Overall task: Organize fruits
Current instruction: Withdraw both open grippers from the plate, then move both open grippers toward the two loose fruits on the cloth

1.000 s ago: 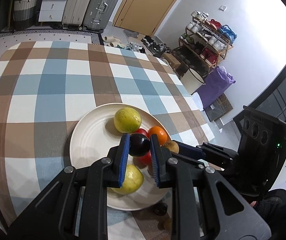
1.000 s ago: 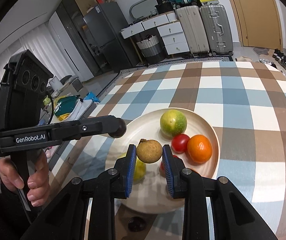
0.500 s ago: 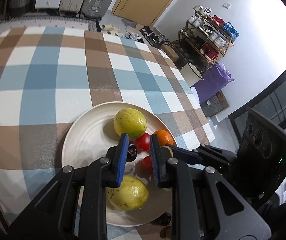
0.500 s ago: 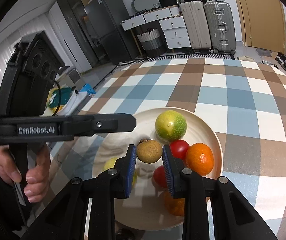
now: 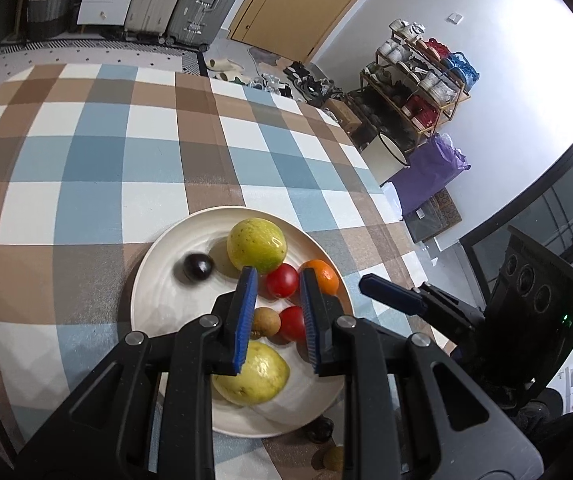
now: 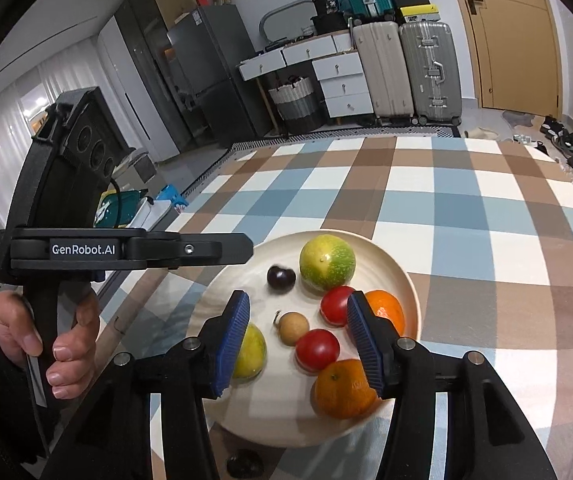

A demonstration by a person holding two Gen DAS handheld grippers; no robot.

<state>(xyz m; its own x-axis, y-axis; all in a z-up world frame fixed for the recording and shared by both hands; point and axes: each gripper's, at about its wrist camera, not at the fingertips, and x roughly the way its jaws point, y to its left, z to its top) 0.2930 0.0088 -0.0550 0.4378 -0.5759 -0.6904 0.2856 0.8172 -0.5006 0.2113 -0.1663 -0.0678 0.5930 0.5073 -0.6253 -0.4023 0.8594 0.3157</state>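
A cream plate (image 5: 158, 304) (image 6: 402, 280) on the checked tablecloth holds a dark plum (image 5: 197, 267) (image 6: 281, 278), a brown longan (image 5: 266, 322) (image 6: 293, 328), two green-yellow fruits (image 5: 257, 245) (image 5: 252, 376), two red tomatoes (image 6: 336, 305) (image 6: 317, 350) and two oranges (image 6: 344, 388) (image 6: 384, 312). My left gripper (image 5: 275, 316) is open and empty above the plate's near half. My right gripper (image 6: 297, 340) is open and empty above the longan and tomatoes.
A dark fruit (image 5: 320, 429) (image 6: 244, 463) and a small brown fruit (image 5: 333, 458) lie on the cloth at the plate's near edge. Suitcases (image 6: 406, 68), drawers and a shoe rack (image 5: 418, 80) stand beyond the table.
Both grippers have opened. The plum left the left gripper and now lies on the plate's far left; the longan left the right gripper and lies mid-plate.
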